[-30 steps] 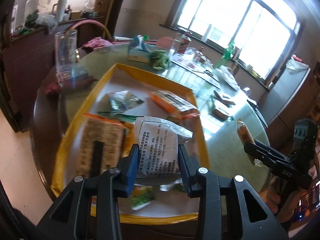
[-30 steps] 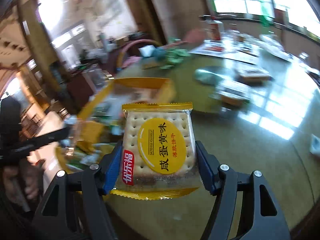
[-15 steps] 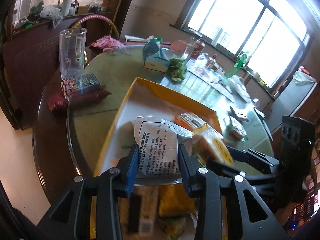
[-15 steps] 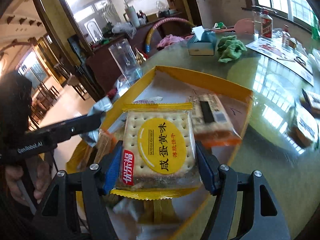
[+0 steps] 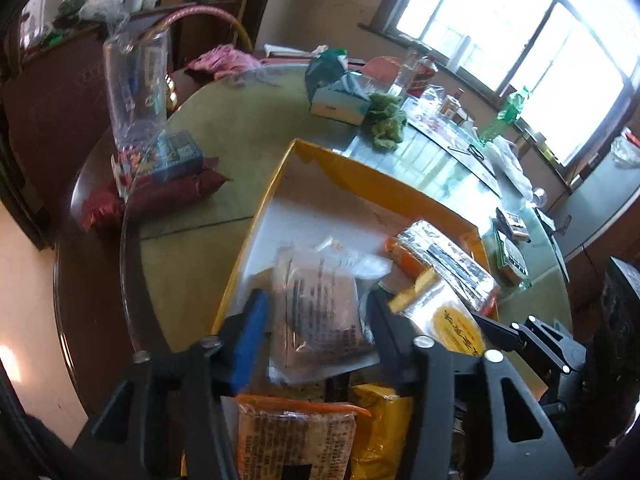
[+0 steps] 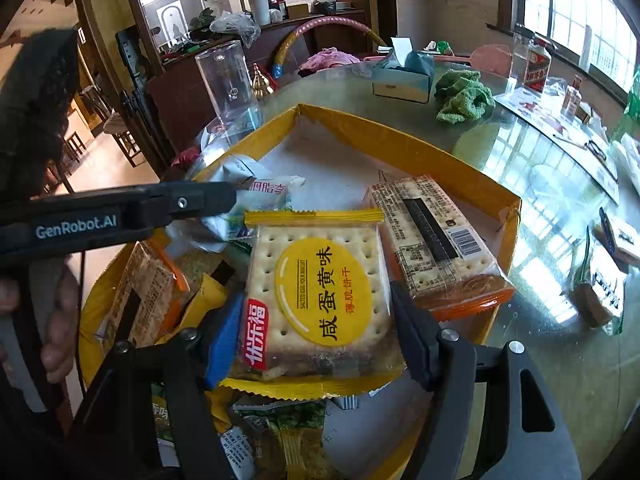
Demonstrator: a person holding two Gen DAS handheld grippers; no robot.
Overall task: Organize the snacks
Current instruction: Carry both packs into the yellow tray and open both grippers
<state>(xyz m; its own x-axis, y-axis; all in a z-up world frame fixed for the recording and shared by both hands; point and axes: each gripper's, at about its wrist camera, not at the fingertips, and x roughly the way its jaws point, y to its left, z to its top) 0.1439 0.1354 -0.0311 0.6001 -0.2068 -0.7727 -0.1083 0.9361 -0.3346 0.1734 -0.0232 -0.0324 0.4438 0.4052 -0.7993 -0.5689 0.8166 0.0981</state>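
My left gripper [image 5: 316,312] hangs over the yellow tray [image 5: 360,168] with its jaws spread wide; a white printed snack packet [image 5: 320,312] sits loose and blurred between them, touching neither pad. My right gripper [image 6: 316,320] is shut on a yellow-edged cracker packet [image 6: 320,292] and holds it above the tray [image 6: 460,160]. In the right wrist view the left gripper [image 6: 236,196] reaches in from the left, the white packet [image 6: 256,200] at its tip. An orange-edged cracker packet [image 6: 432,240] lies in the tray to the right.
Several more snack packets lie in the tray's near end [image 6: 280,432]. On the round glass table stand a tall clear glass [image 6: 228,80], a tissue box [image 6: 404,76], a green cloth [image 6: 464,96] and bottles [image 6: 536,64]. More packets lie outside the tray at right [image 6: 600,280].
My left gripper has opened and let go of the white packet over the tray. My right gripper still holds the cracker packet and has moved further over the tray.
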